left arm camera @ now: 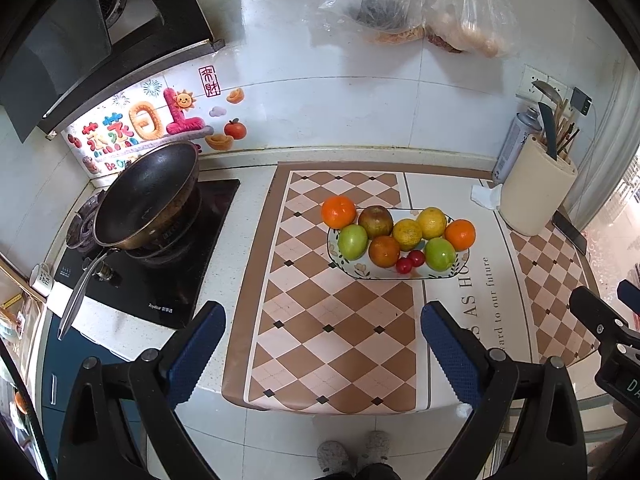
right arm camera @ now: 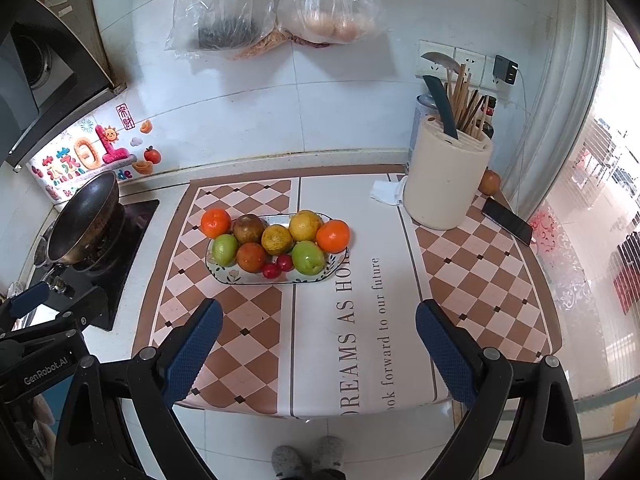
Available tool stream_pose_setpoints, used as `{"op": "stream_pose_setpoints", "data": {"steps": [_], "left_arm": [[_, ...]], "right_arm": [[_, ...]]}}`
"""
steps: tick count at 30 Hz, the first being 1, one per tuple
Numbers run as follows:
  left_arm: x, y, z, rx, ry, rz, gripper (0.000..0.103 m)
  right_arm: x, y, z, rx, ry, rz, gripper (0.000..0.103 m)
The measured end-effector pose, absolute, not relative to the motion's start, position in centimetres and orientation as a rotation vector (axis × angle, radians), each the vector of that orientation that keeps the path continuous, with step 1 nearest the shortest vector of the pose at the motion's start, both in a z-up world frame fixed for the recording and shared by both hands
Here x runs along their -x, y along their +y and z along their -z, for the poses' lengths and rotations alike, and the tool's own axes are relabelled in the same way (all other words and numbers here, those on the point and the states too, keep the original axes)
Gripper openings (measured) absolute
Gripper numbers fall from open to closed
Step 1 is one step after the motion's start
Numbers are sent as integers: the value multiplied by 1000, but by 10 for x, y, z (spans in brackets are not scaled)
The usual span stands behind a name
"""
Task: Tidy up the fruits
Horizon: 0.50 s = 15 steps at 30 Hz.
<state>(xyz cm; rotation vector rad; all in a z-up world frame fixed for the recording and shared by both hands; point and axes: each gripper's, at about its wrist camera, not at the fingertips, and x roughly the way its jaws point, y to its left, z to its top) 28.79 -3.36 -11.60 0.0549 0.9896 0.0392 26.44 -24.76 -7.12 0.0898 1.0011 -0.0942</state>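
Fruit heaped on the oval plate (right arm camera: 224,276) mid-bench. Left gripper (left arm camera: 323,344) and right gripper (right arm camera: 319,340) both gape wide, empty, held back near the bench edge. Risk: the orange (right arm camera: 216,223) overhanging the rim may roll off if nudged.

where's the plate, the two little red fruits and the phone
plate (right arm camera: 240,278), right wrist view, bare front rim
small red fruits (right arm camera: 271,270), right wrist view, middle of the nearer one
phone (right arm camera: 507,221), right wrist view, centre of its dark screen
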Motion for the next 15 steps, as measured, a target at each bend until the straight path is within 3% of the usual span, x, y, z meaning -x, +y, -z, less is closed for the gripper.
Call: {"op": "stream_pose_setpoints", "data": {"steps": [15], "left_arm": [[-285, -35, 113, -41, 992, -34, 100]], "right_arm": [[-260, -250, 62, -94, 999, 75, 99]]}}
